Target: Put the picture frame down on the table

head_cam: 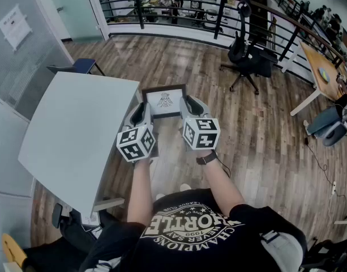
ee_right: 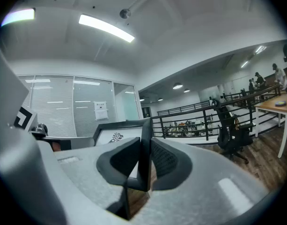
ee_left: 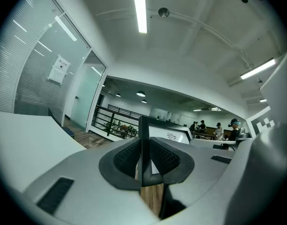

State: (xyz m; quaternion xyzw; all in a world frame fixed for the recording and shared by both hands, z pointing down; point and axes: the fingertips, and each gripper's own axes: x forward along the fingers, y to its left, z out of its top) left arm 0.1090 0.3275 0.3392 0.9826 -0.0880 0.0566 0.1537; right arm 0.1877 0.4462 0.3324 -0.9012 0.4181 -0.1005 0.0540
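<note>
A dark-framed picture frame (head_cam: 165,100) with a white print and a small dark emblem hangs in the air over the wooden floor, just right of the table. My left gripper (head_cam: 145,114) is shut on its left edge, and my right gripper (head_cam: 187,109) is shut on its right edge. In the left gripper view the frame's dark edge (ee_left: 144,150) stands upright between the ribbed pads (ee_left: 129,156). The right gripper view shows the frame edge (ee_right: 146,150) clamped the same way, with the print (ee_right: 116,137) off to the left.
A light grey table (head_cam: 77,129) lies to the left of the frame, its right edge close to my left gripper. A black office chair (head_cam: 247,58) stands on the wooden floor beyond. A curved black railing (head_cam: 179,7) runs behind. A wooden desk (head_cam: 326,72) sits far right.
</note>
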